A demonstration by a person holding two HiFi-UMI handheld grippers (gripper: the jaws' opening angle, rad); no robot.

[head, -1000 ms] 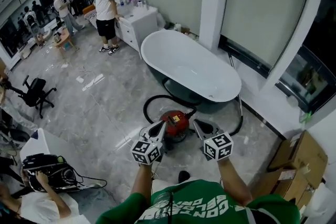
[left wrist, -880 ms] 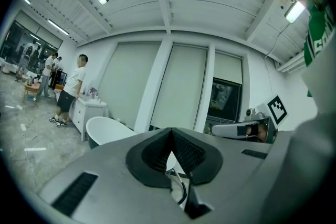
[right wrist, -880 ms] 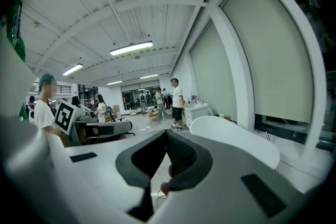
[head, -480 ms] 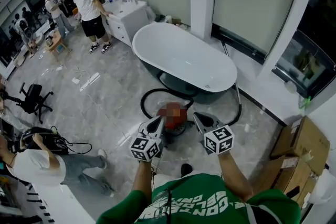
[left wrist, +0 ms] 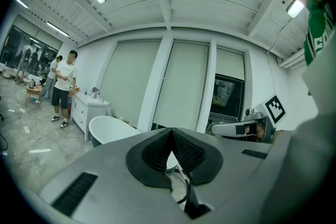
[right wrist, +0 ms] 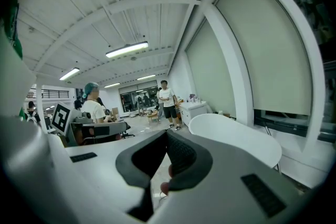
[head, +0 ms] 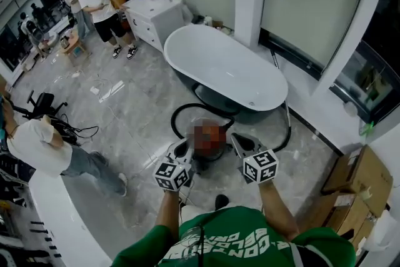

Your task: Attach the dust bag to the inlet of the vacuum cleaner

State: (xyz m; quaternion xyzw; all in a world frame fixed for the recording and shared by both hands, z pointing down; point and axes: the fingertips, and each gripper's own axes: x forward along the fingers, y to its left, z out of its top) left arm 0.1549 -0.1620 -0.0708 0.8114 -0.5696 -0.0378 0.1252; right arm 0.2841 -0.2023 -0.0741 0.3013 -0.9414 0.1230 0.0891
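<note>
I hold my 2 grippers low in the centre of the head view, left gripper [head: 181, 152] and right gripper [head: 240, 146], each with its jaws closed tip to tip on nothing. Between them, on the marble floor [head: 144, 122], sits the red vacuum cleaner [head: 215, 152], just below the white bathtub [head: 222, 69].

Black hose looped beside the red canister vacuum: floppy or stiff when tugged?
Probably floppy: the black hose lies in a loose curved loop on the glossy grey floor. It would likely slide easily there. A tug might also drag the red canister vacuum, if they are joined; the joint isn't visible.
</note>
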